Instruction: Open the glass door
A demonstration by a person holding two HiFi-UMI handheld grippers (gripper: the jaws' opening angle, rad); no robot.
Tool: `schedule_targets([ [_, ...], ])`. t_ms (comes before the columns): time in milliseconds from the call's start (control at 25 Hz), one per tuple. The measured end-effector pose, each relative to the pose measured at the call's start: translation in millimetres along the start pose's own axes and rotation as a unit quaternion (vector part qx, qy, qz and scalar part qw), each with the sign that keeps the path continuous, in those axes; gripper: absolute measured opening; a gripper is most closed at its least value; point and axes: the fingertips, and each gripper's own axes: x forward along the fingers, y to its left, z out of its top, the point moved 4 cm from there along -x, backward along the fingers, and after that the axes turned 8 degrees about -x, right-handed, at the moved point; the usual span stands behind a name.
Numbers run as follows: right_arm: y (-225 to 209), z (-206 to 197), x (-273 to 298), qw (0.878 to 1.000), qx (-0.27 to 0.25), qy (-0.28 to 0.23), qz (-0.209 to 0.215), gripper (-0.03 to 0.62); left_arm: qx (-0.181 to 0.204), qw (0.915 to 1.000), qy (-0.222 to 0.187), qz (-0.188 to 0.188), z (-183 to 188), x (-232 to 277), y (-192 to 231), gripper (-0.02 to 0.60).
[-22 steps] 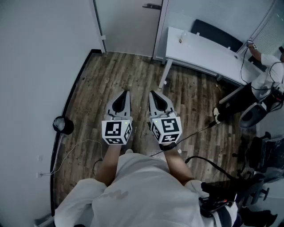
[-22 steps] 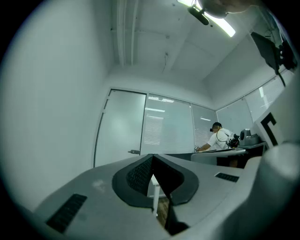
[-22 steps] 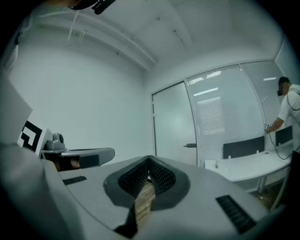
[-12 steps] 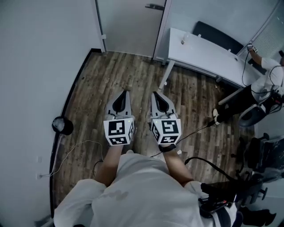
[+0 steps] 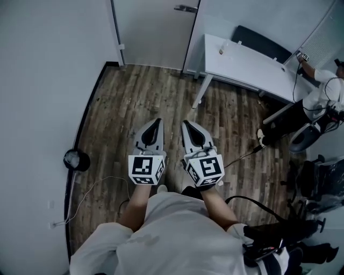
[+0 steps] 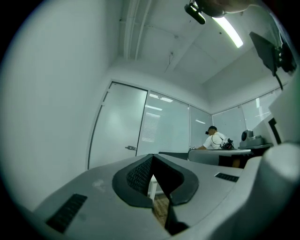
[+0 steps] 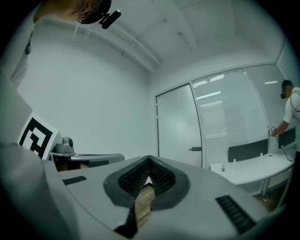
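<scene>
The frosted glass door (image 5: 153, 29) stands closed at the far end of the wooden floor, its metal handle (image 5: 185, 8) on its right side. My left gripper (image 5: 156, 122) and right gripper (image 5: 186, 124) are held side by side at waist height, level and pointing toward the door, well short of it. Both are shut with nothing between the jaws. In the left gripper view the door (image 6: 117, 129) and handle (image 6: 131, 148) show beyond the gripper (image 6: 152, 158). The right gripper view shows the door (image 7: 178, 126) and handle (image 7: 195, 149) past the gripper (image 7: 149, 160).
A white desk (image 5: 252, 64) with a black chair back (image 5: 263, 42) stands right of the door. A person (image 5: 322, 91) sits at the far right, with dark bags (image 5: 314, 180) nearby. A black round object (image 5: 76, 159) and a cable (image 5: 97, 185) lie by the left wall.
The floor and both grippers sit a little lower in the head view than before. The grippers stay side by side and shut.
</scene>
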Motion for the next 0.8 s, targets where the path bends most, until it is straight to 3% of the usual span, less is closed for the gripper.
schedule_targets([
  [240,-12,-22,-10,0.999,0.008,0.037,-0.03,0.002,0.004,1.0,0.007,0.004,-15,9,-16,0.002],
  [400,-30,-40,20,0.998,0.026,0.047,-0.043,0.002,0.005,0.9997,0.013,0.019,-24,30,-1,0.002],
  [640,-76,-39,78,0.998,0.054,0.014,-0.026,0.002,0.02,0.9987,0.011,0.046,-15,99,24,0.002],
  [800,-100,-19,120,0.999,0.048,-0.021,0.005,0.002,0.027,0.9977,-0.041,0.047,12,148,26,0.002],
])
